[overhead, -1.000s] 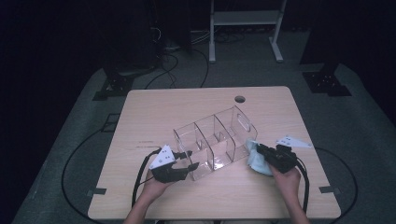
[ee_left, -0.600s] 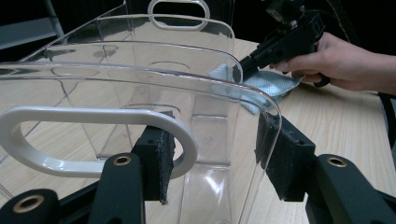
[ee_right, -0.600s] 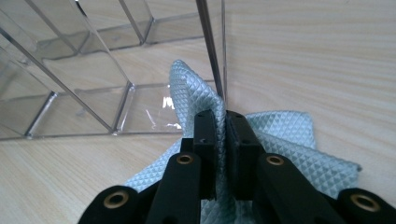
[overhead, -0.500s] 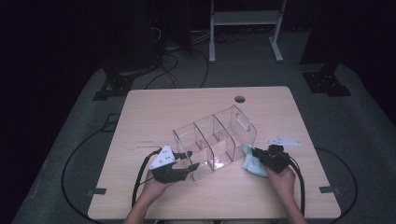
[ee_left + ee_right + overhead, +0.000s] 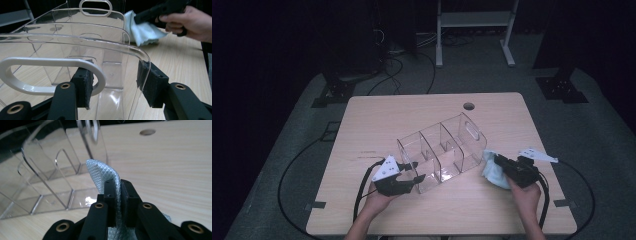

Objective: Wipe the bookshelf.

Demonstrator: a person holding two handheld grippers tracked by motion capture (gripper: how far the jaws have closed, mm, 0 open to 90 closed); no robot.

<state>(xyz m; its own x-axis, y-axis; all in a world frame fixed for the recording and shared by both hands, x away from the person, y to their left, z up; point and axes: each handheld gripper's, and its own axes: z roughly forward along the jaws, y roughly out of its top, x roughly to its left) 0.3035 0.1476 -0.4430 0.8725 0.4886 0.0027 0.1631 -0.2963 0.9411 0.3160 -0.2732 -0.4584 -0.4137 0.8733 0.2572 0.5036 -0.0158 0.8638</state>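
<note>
**Organizer being steadied while a cloth is being brought to its right end**

A clear organizer (image 5: 439, 152) with several compartments is lying near the middle of the table (image 5: 412, 107), set at a slant, its handled end pointing far and right. Its near left end is being gripped by the left gripper (image 5: 416, 171): in the left gripper view one pad (image 5: 83, 87) is being pressed against the inside of the end wall by the white handle slot, and the other pad (image 5: 150, 83) against the outside of the clear wall, so the jaws are being held closed on that wall.

A light blue cloth (image 5: 493, 169) is being pinched between the fully closed jaws of the right gripper (image 5: 501, 162). In the right gripper view the cloth (image 5: 105, 173) is seen folded up between the two pads, its free edge standing just beside the organizer's right end wall (image 5: 96, 150); whether it is touching the plastic cannot be told.

The step in hand is judged to be wiping the organizer, with the cloth being positioned at the right end. For the next move, the cloth is likely to be needed flat against the clear wall and drawn along it, while the left grip is being kept firm so the light organizer is not being pushed across the table.
</note>
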